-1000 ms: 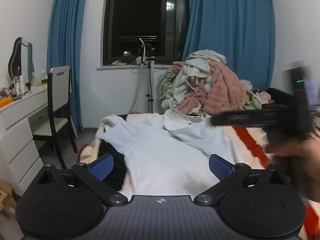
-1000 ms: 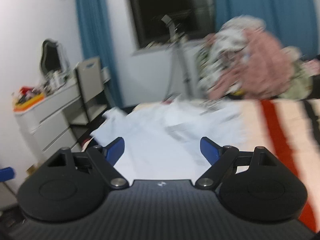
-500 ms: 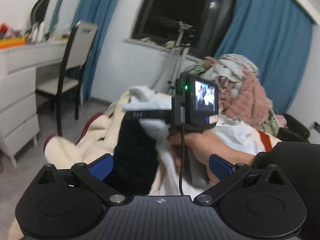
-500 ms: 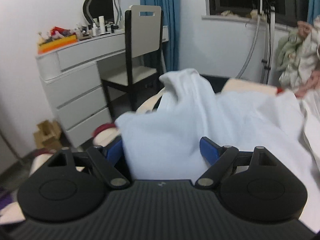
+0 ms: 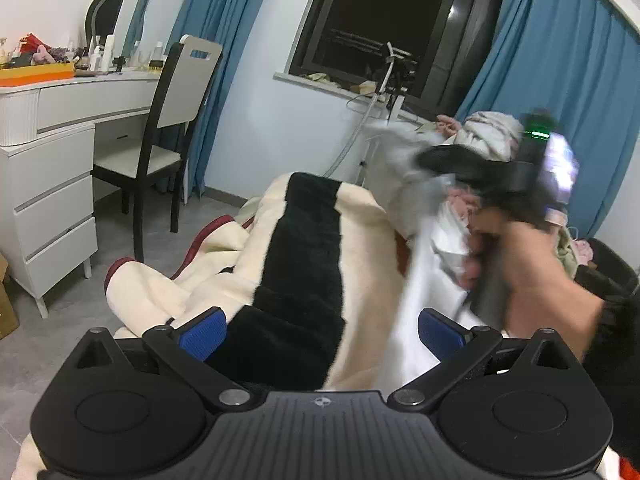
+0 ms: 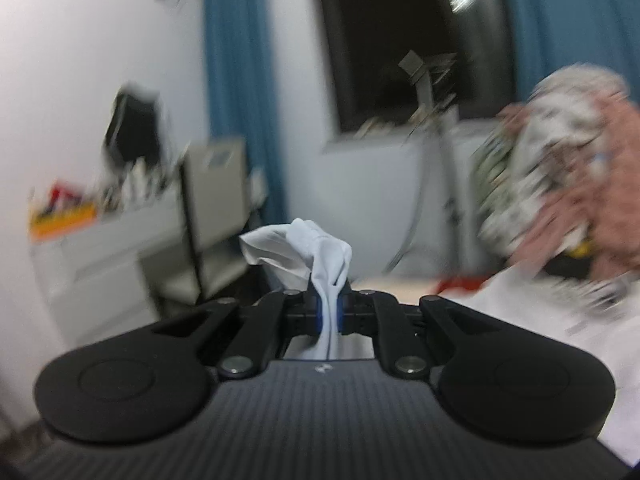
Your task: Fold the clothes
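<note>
Right gripper pinching a bunch of white shirt, lifted over the bed

The right gripper (image 6: 329, 314) has its blue pads closed tight on a fold of the white shirt (image 6: 316, 256), which puffs up in a crumpled tuft just past the fingers; the rest of the shirt (image 5: 424, 280) trails down onto the bed, blurred in the left wrist view. There the person's right hand (image 5: 532, 276) shows wrapped round the gripper's handle at the right side. The left gripper (image 5: 322, 332) stands wide apart with nothing between its pads, poised above the cream blanket (image 5: 372, 248) with its broad black stripe. Behind lies a heap of clothes (image 6: 560, 168) by the blue curtain (image 5: 560, 92). At the left are a white dressing table (image 5: 52, 152) and a chair (image 5: 176, 108).
</note>
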Motion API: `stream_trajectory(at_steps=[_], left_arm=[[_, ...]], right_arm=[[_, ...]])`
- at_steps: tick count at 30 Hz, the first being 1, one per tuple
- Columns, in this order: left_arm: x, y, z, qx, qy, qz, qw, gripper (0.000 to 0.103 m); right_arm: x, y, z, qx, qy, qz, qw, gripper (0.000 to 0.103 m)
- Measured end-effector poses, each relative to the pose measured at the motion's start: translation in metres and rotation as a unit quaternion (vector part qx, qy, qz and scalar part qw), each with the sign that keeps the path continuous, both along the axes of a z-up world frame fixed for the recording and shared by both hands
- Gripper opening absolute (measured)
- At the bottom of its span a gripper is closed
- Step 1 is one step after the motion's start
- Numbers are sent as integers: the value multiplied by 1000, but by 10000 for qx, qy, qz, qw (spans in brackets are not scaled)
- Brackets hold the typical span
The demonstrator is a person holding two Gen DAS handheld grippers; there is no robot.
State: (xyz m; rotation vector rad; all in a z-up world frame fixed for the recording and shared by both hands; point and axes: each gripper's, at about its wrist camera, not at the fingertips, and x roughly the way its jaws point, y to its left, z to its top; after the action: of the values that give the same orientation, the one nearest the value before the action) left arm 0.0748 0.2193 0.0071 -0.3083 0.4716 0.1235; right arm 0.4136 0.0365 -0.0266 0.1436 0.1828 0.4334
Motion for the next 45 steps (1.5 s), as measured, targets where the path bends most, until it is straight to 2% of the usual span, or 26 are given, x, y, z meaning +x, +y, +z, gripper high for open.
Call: stream_trajectory(at_steps=[2,5,9,11,13,15,16,17,18,24,30,35,41,45], left_arm=[[-7,-9,4,-70,-28,-72,9999,103],[-18,-25,10,-284,-83,-292,9991,103],[-20,-48,7,-107,-107,-577,9982,103],[-13,-58,0,7,-57,-732,9973,103],[-6,-66,-7,87,22,-866,9962,103],[2,-74,-15,123,137,-957,9952,103],[6,-77,-19,114,183,-1006,9947,103],[9,-80,-21,107,206,-1040,9943,103],[11,-82,-22,114,212,-1062,9941,103],[7,-94,-25,231,161,-1218,9922,103],[-16,-105,-11,368,-12,-1319,9906,103],[-43,-118,5,493,-194,-1445,9881,103],[-76,-149,17,876,-417,-1733,9801,103],[-83,-169,11,1151,-403,-1925,9737,103]], right_arm=[[-9,-43,6,208,-181,-462,9986,9],[-13,-112,-8,524,-49,-1283,9903,9],[3,-185,-53,769,641,-1976,9752,10],[14,-202,-77,613,1014,-2113,9702,12],[26,-209,-94,479,1420,-2020,9678,15],[33,-213,-100,456,1718,-1908,9654,35],[33,-213,-100,454,1757,-1837,9661,61],[30,-212,-98,454,1754,-1757,9676,78],[25,-209,-93,420,1717,-1701,9694,81],[-24,-204,-53,166,1521,-1571,9757,83],[-124,-211,-3,70,1264,-1514,9803,83],[-217,-207,28,-267,959,-1379,9854,83],[-312,-209,36,-167,775,-1306,9883,83],[-335,-214,29,-145,785,-1320,9880,83]])
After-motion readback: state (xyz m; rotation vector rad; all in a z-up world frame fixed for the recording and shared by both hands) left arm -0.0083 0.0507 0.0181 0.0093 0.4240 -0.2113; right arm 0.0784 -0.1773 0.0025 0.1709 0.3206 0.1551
